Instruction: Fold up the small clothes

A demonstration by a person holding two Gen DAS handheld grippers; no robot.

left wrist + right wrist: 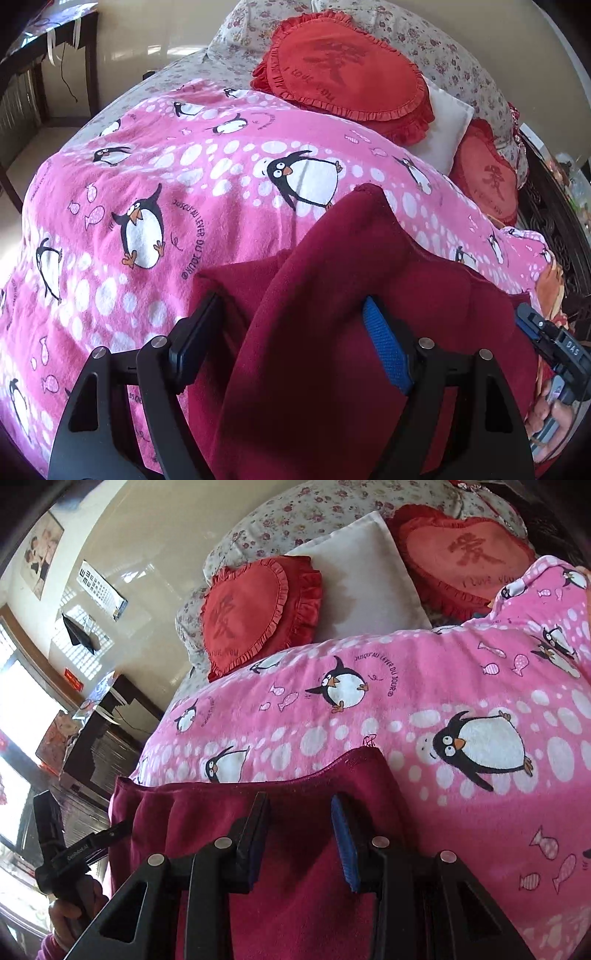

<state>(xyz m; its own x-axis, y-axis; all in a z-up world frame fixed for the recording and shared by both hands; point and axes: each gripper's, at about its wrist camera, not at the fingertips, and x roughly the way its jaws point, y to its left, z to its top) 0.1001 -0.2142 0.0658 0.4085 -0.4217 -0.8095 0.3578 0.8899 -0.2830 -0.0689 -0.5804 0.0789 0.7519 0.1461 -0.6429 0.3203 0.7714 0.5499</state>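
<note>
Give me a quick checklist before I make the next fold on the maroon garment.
1. Maroon garment lying on the pink penguin blanket: ok.
2. Left gripper open, cloth bunched between its fingers, not clamped: ok.
3. Right gripper released, fingers apart over the cloth: ok.
4. Garment flat and smooth: not ok, raised fold in the left wrist view.
5. Far hem straight: ok.
6. Near edge aligned: cannot tell, hidden.

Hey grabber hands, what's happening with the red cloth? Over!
Left gripper open wide, a raised fold between its fingers. Right gripper partly open over the maroon cloth. Cloth rumpled on pink penguin blanket. Nothing in the way.
</note>
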